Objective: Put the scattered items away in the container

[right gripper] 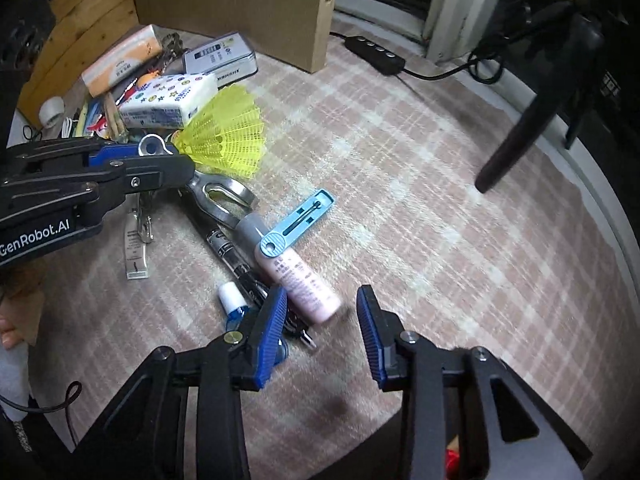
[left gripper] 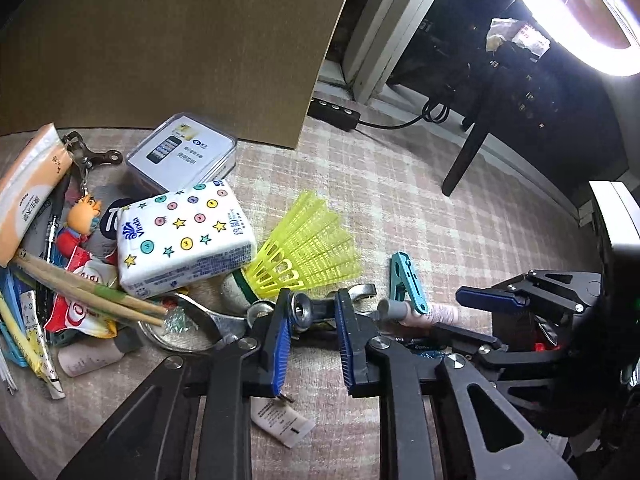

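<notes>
Left wrist view: left gripper [left gripper: 312, 312] part open, metal tool [left gripper: 302, 312] between fingers; contact unclear.
Right wrist view: right gripper [right gripper: 322, 312] about half open, holding nothing.
Pink bottle [right gripper: 298, 276]: end lying between right fingers, touching neither.
Shuttlecock [left gripper: 308, 246]: just beyond left fingertips.
Box [left gripper: 180, 40]: well beyond, upright.

Dim fisheye frames, window [left gripper: 592, 20] glare, blurred edges

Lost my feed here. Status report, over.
Left gripper: jaws around metal tool, grip unclear. Right gripper: jaws open, straddling pink bottle. Blue clip lies across bottle.
</notes>
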`<state>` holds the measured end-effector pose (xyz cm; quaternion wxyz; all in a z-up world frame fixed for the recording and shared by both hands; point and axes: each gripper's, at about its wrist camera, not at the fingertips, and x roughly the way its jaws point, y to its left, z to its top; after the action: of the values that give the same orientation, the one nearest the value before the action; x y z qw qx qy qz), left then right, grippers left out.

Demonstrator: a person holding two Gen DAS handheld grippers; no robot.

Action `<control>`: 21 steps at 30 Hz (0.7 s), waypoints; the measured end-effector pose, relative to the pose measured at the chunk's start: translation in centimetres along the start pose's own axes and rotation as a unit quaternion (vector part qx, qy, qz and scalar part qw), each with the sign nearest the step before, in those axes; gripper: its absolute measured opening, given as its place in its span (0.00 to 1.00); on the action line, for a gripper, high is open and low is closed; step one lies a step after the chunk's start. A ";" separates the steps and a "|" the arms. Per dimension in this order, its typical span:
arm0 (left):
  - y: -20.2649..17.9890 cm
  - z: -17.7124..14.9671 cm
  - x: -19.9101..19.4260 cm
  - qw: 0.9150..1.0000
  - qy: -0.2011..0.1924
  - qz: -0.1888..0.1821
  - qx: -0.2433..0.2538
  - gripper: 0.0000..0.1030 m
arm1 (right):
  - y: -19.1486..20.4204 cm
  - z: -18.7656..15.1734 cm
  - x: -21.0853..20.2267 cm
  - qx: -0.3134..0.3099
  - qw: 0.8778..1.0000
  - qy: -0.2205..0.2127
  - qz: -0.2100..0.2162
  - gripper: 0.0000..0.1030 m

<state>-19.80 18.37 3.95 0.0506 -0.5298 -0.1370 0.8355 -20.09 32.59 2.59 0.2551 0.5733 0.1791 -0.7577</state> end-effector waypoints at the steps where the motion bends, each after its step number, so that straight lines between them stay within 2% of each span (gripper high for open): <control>1: 0.0 0.1 0.1 1.000 0.000 0.000 0.000 0.18 | 0.1 0.2 0.2 -0.002 1.000 0.002 0.001 0.34; 5: -0.2 0.4 -0.1 1.000 -0.011 0.005 0.003 0.14 | 0.0 0.7 1.0 -0.002 1.000 0.005 0.001 0.34; 7: -0.2 0.4 -0.5 1.000 -0.018 0.005 0.002 0.09 | 0.0 0.7 1.3 0.001 1.000 0.007 0.002 0.30; 9: -0.1 0.3 -0.7 1.000 -0.019 0.001 -0.002 0.08 | 0.1 0.6 1.4 -0.003 1.000 0.005 -0.005 0.22; 10: 0.0 0.2 -0.8 1.000 -0.020 -0.001 -0.005 0.07 | 0.0 0.5 1.3 0.002 1.000 0.006 0.002 0.22; 17: 0.2 -0.9 -2.8 0.999 -0.027 -0.011 -0.014 0.04 | -1.1 -0.9 -0.7 0.050 0.998 -0.023 0.017 0.20; 21: -0.3 -1.3 -4.5 0.999 -0.038 -0.019 -0.011 0.03 | -1.2 -1.7 -2.7 0.060 0.997 -0.040 0.007 0.19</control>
<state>-16.67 17.82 7.39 0.0556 -0.4950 -0.1583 0.8525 -18.90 35.05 4.66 0.2325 0.5582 0.1188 -0.7876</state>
